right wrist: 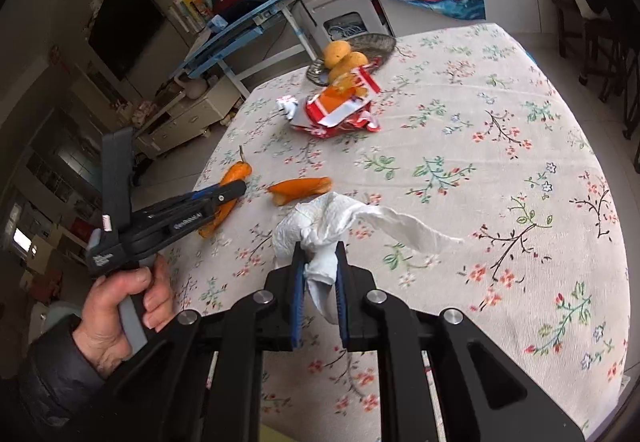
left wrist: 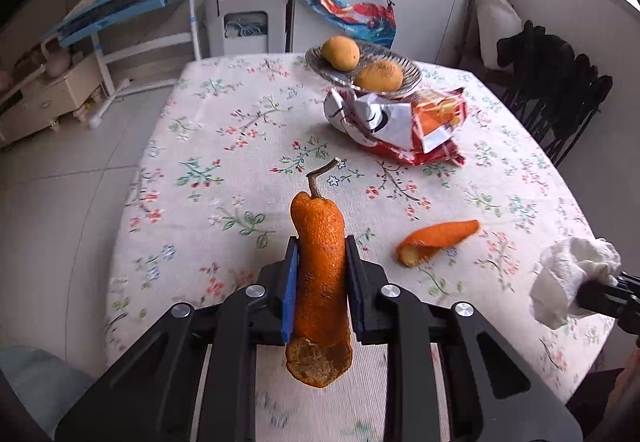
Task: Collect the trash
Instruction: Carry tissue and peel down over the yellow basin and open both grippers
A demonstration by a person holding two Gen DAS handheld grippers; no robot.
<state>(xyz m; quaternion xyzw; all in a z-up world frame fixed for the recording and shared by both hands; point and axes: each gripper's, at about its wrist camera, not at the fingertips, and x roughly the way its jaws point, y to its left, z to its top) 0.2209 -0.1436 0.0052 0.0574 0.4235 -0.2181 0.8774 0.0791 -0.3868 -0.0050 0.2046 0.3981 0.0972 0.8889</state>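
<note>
My left gripper is shut on a long orange peel with a stem, which stands up between the blue pads just above the floral tablecloth. The same peel and left gripper show in the right wrist view, held by a hand. A second orange peel lies on the cloth to the right. My right gripper is shut on a crumpled white paper tissue, also at the right edge of the left wrist view. A torn red and white snack wrapper lies further back.
A glass dish with two yellow-brown fruits stands behind the wrapper at the far table edge. The table is covered with a floral cloth. Black chairs stand to the right, a blue and white desk and drawers at the back left.
</note>
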